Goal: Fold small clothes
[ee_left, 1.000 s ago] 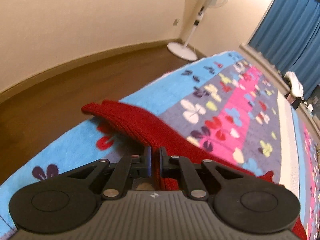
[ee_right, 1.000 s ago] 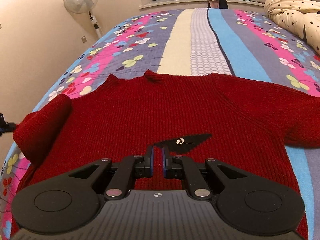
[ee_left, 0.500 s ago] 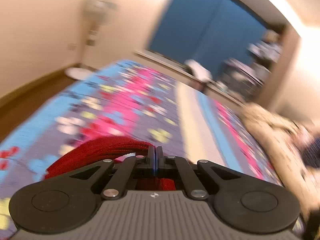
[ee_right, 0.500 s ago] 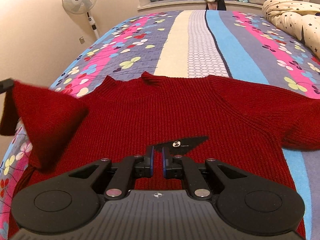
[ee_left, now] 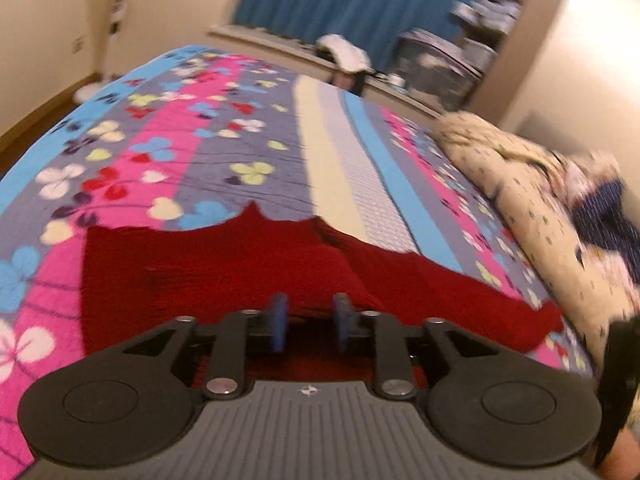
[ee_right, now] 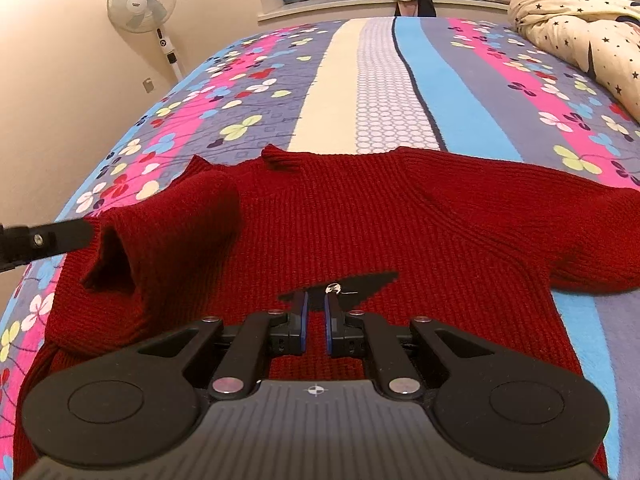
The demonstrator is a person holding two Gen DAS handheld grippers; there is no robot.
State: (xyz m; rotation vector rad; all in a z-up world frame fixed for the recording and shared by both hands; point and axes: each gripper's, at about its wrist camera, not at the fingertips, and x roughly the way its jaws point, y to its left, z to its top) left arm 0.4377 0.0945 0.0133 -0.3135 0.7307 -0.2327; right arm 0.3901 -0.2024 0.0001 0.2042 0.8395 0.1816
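The red knit sweater [ee_right: 360, 220] is lying across the bed's [ee_right: 380, 92] near edge. The left gripper [ee_left: 308, 322], jaws parted and empty, is laying the left sleeve [ee_right: 168, 220] inward; the right gripper [ee_right: 316, 322], narrowly open, is hovering empty. Next, judging by this: the right sleeve.

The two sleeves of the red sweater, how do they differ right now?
The left sleeve is folded in over the sweater body, while the right sleeve lies spread out sideways on the bedspread. The left sleeve's cuff stands open and raised, right by the left gripper, whose fingers are open; the right sleeve lies flat with nothing touching it. Both are the same red rib knit.
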